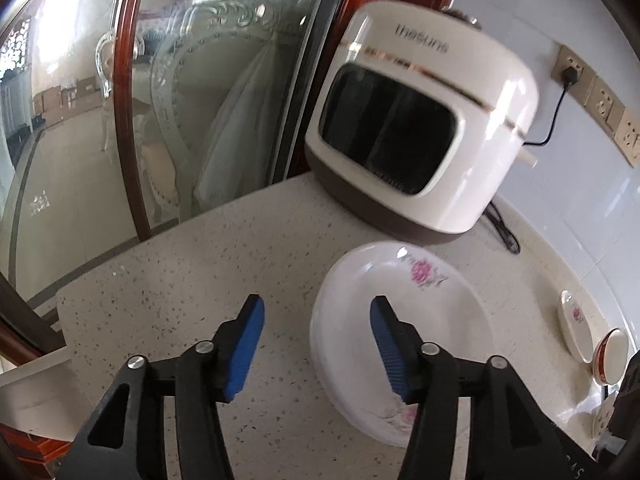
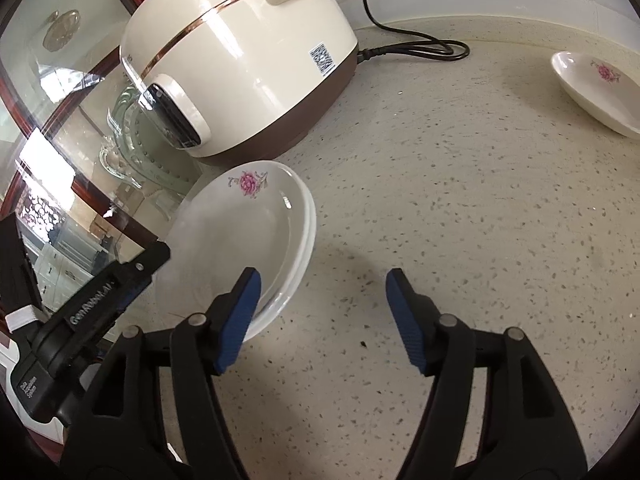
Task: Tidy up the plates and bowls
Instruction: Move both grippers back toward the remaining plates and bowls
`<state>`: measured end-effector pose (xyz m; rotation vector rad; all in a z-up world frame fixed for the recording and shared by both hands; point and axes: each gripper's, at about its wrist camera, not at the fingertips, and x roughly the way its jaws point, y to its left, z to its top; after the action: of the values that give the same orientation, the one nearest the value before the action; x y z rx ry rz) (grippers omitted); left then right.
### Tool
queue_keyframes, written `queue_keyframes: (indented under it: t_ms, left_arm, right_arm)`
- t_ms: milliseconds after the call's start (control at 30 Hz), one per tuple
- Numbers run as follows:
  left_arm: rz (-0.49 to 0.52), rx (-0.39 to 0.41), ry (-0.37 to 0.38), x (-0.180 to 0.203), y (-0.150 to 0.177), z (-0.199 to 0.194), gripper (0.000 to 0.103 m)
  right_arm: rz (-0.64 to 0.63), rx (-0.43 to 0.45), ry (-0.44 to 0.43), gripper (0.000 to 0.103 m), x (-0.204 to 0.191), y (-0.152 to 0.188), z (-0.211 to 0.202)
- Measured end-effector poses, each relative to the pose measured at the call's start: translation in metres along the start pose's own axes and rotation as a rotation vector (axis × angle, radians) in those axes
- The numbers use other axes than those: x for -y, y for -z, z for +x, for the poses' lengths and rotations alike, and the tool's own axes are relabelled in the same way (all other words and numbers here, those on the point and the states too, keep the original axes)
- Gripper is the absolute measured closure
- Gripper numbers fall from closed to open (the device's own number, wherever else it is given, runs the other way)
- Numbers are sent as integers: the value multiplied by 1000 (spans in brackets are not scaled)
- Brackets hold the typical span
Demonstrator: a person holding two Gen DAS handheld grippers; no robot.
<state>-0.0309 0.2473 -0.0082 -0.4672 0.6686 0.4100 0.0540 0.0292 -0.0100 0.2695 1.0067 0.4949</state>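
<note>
- Left tongs (image 1: 316, 344): jaws apart, nothing pressed between the blue pads; the right pad overlaps the near rim of the stacked white oval plates with pink flower print (image 1: 396, 320).
- Right tongs (image 2: 320, 320): jaws apart, empty, over bare speckled stone tabletop (image 2: 460, 200).
- Plate stack lies flat just before the cream-and-brown rice cooker (image 2: 240, 52).
- A separate white flower-print dish (image 2: 596, 88) sits well apart.

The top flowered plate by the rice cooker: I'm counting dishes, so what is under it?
Under the top flowered plate a second plate's rim shows along its right edge, on the speckled counter. Anything lower is covered.
</note>
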Motion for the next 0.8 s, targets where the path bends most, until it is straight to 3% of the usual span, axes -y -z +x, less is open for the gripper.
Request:
queue_keyframes:
  t_ms: [267, 367, 467, 700, 800]
  left_arm:
    - [137, 75, 80, 44, 7, -19, 32]
    - [193, 64, 112, 63, 8, -22, 32]
    - [238, 19, 163, 88, 6, -21, 25]
    - [388, 14, 213, 154, 14, -19, 24]
    - [459, 0, 268, 185, 15, -14, 24]
  right_arm:
    - [19, 66, 4, 28, 11, -8, -33]
    - [26, 100, 13, 26, 19, -15, -48]
    - [45, 137, 33, 25, 33, -24, -64]
    - [125, 226, 121, 21, 80, -53, -94]
    - [183, 247, 155, 21, 107, -63, -100]
